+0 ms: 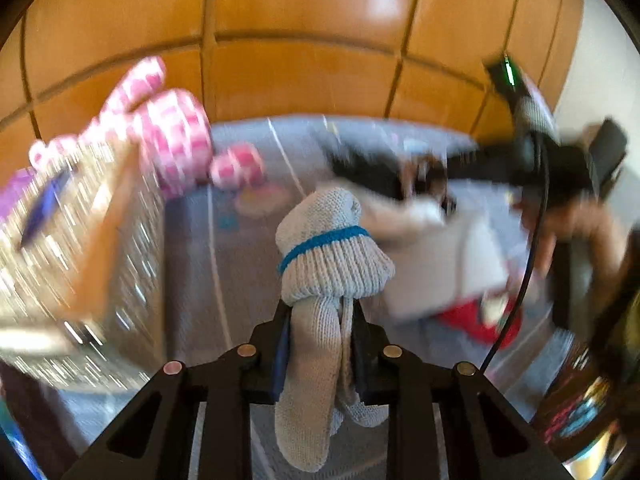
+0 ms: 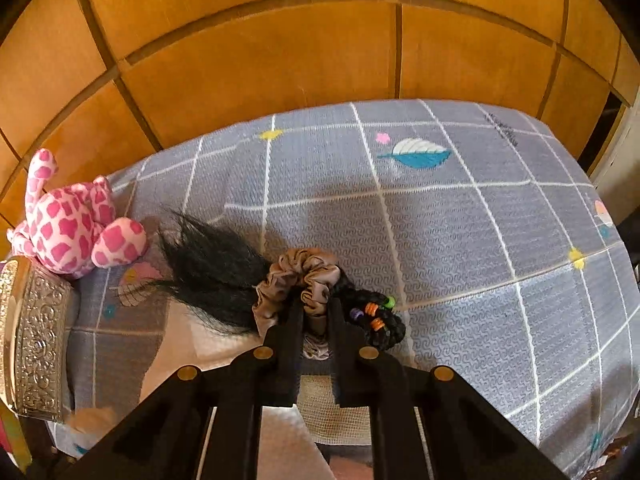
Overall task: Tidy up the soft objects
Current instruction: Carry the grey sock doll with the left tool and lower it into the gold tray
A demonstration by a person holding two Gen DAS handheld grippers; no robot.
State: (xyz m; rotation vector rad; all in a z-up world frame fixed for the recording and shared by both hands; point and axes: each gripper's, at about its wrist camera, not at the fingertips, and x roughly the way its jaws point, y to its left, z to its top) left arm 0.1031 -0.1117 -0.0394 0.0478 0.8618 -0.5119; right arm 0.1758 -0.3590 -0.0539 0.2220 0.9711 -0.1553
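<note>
My left gripper [image 1: 320, 320] is shut on a grey knit sock bundle with a blue band [image 1: 328, 256] and holds it above the grey checked bedsheet [image 1: 248, 264]. My right gripper [image 2: 316, 312] is shut on a brown satin scrunchie [image 2: 300, 276] that carries a black hairpiece [image 2: 212, 268] with a beaded braid [image 2: 376, 316]. The right gripper also shows in the left wrist view [image 1: 400, 176], blurred, to the right of the sock. A pink spotted plush toy [image 2: 72, 224] lies at the sheet's left edge, and shows in the left wrist view [image 1: 172, 140].
An embossed silver box [image 2: 36, 344] stands at the left, below the plush toy; it is blurred in the left wrist view [image 1: 72, 264]. A wooden panelled wall [image 2: 280, 48] runs behind the bed. White and red items [image 1: 460, 280] lie blurred at the right.
</note>
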